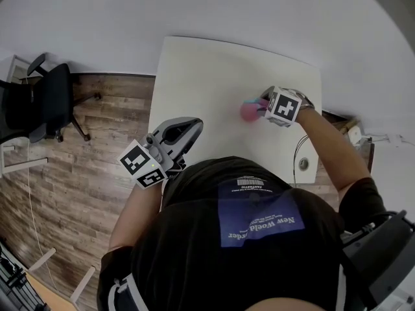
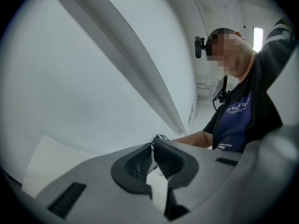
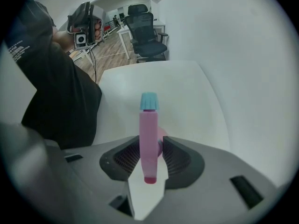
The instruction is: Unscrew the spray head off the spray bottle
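Observation:
A pink spray bottle stands on the white table, right of its middle. In the right gripper view its pink spray head with a light blue nozzle tip runs lengthwise between the jaws, and the pads touch it on both sides. My right gripper reaches over the bottle from the right and is shut on the head. My left gripper hangs off the table's near left edge, shut with nothing between its pads, and points up at a bare wall.
A black office chair stands on the wood floor left of the table. A round cable hole sits near the table's right front corner, with a cable beside it. The person's torso fills the bottom of the head view.

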`<state>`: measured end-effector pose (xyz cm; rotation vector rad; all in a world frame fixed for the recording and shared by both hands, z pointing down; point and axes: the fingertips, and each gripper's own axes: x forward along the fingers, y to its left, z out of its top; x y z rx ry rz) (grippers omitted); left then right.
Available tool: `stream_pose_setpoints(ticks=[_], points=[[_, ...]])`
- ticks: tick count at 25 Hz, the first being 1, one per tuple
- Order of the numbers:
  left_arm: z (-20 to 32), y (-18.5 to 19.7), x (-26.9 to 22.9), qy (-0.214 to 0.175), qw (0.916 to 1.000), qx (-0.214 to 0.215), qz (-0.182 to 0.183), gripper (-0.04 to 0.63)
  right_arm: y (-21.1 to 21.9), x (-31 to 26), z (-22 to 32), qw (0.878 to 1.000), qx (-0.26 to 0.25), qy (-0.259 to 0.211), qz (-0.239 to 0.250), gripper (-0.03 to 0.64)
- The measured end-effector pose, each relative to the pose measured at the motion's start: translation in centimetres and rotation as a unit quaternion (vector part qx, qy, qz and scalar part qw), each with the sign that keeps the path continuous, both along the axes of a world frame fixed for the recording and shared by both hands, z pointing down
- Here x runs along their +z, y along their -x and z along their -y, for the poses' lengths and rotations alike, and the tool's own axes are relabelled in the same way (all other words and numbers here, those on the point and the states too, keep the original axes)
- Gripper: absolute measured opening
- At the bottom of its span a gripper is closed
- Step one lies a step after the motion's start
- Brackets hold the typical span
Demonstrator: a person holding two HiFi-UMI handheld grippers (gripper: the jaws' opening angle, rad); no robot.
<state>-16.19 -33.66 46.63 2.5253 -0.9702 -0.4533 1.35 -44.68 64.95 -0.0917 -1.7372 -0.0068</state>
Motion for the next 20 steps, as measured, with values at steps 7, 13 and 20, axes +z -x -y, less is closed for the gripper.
stream_pose_setpoints(ticks=[7,13,20], points=[[0.2,-0.1,0.1,0.004,1.0,0.007,-0.001,0.018,-0.1,-0.4,0.1,1.0,0.0,-0.009,-0.002,0.132],[0.3,-1.1,0.3,0.014,0.9997,0.018,-0.005,0.018,-0.5,-2.8,0.7,0.997,0.042,-0.011,0.069,0.13],[0.3,-2.6,-1.5,0.006,0.9984,0.056,-0.003,0.022,0.1,-11.4,0.3,0.94,0.162,0.056,0.294,0.131]])
